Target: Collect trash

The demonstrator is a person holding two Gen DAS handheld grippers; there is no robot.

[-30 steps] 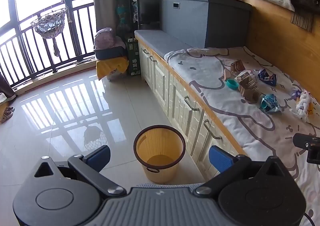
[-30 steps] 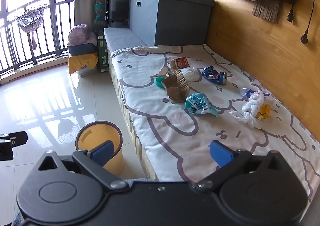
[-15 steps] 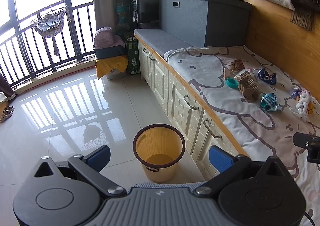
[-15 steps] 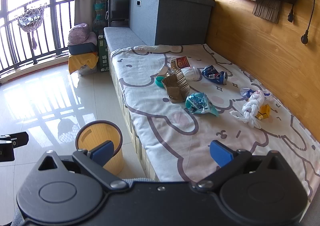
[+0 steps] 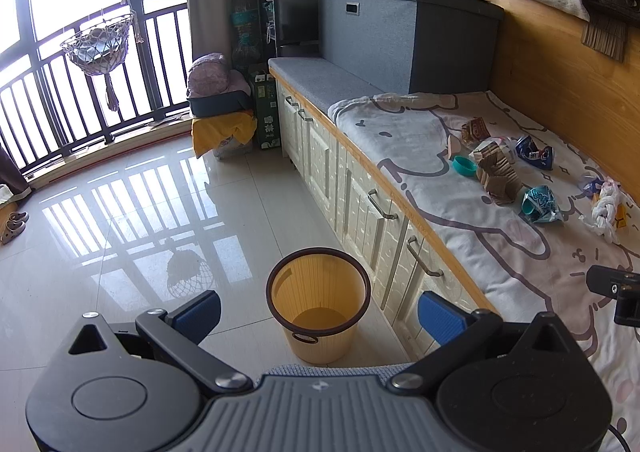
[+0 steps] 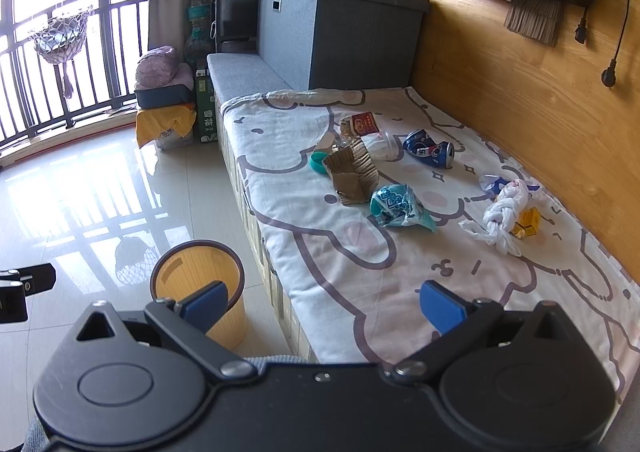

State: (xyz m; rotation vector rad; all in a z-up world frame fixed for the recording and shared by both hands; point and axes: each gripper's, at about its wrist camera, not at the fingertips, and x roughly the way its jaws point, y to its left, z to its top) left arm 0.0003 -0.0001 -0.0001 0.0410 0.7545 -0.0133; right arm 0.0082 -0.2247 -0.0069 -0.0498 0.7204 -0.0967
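With jaws wide and empty, the right gripper [image 6: 322, 304] faces the teal wrapper [image 6: 400, 208] ahead, nearer than the equally wide left gripper [image 5: 318, 312].

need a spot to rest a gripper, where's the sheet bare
Bare: the sheet from the teal wrapper toward the right gripper, and the far end by the grey box. Crowded: the middle, cardboard to can to white bag.
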